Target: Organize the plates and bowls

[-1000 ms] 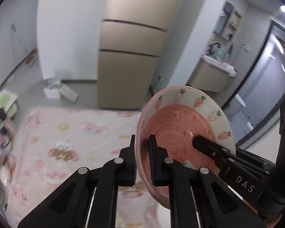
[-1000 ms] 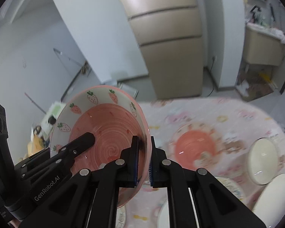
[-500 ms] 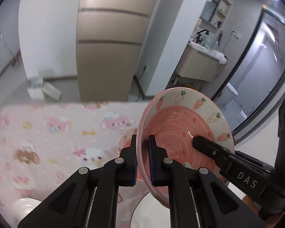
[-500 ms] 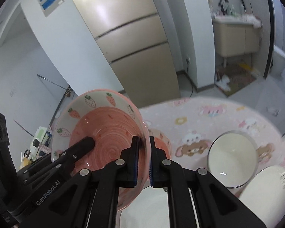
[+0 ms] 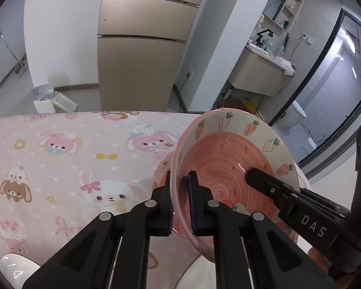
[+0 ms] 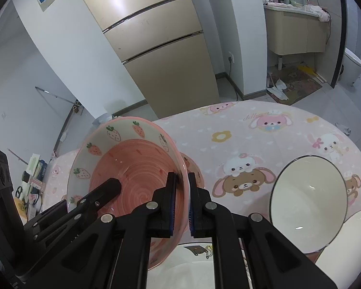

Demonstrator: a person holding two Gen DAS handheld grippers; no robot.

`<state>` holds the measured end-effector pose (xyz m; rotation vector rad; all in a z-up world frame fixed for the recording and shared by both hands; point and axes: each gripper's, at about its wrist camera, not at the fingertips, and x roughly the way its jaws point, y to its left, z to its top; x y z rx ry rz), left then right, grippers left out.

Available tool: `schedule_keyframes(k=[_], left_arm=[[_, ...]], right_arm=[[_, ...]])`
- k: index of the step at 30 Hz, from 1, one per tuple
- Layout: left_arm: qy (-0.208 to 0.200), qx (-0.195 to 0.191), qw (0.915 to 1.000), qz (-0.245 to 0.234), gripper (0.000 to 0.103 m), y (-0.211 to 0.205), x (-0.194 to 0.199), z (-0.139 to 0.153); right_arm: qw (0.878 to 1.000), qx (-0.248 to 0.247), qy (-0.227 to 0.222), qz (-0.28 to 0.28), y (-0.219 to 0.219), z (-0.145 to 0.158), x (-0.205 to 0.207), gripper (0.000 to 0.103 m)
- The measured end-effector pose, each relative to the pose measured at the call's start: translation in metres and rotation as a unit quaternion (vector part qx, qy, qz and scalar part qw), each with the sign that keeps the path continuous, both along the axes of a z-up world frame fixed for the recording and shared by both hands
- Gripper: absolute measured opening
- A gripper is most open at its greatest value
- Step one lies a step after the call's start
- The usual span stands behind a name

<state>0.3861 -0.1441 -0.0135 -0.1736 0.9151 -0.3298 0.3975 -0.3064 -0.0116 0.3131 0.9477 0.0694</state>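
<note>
pink strawberry-rimmed ceramic bowl (image 5: 228, 166) held above pink cartoon tablecloth (image 5: 60, 159), left gripper (image 5: 180, 202) and right gripper (image 6: 180, 202) each clamped on opposite rims; uneven release risks chipping matching bowl (image 6: 192, 168) underneath.

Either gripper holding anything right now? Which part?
Both hold the same pink strawberry-patterned ceramic bowl. The left gripper pinches one side of its rim wall, the right gripper the opposite side, one finger inside and one outside.
</note>
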Motion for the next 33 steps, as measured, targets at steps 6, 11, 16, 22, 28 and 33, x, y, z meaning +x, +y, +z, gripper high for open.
schedule_keyframes(k=[6, 11, 16, 22, 28, 33], left_arm=[[0.002, -0.002, 1.0000, -0.004, 0.009, 0.001, 0.005, -0.012], [0.011, 0.003, 0.9999, 0.002, 0.009, -0.003, 0.008, -0.019], [0.015, 0.006, 0.9999, -0.003, 0.009, -0.005, 0.009, -0.023], [0.011, -0.002, 0.9999, -0.008, 0.009, -0.003, 0.007, -0.018], [0.011, -0.015, 0.9998, -0.008, 0.009, 0.004, 0.006, -0.015], [0.009, -0.009, 0.9999, 0.002, 0.009, 0.007, 0.007, -0.011]], right_arm=[[1.000, -0.009, -0.001, -0.003, 0.004, -0.009, 0.003, 0.010], [1.000, -0.017, 0.002, -0.005, 0.004, -0.015, 0.005, 0.010], [1.000, -0.013, 0.005, -0.007, 0.001, -0.021, 0.007, 0.010], [1.000, -0.010, -0.006, -0.002, -0.001, -0.019, 0.006, 0.009], [1.000, -0.005, -0.019, -0.001, -0.002, -0.013, 0.003, 0.009], [1.000, -0.014, -0.018, -0.001, 0.000, -0.013, 0.003, 0.009]])
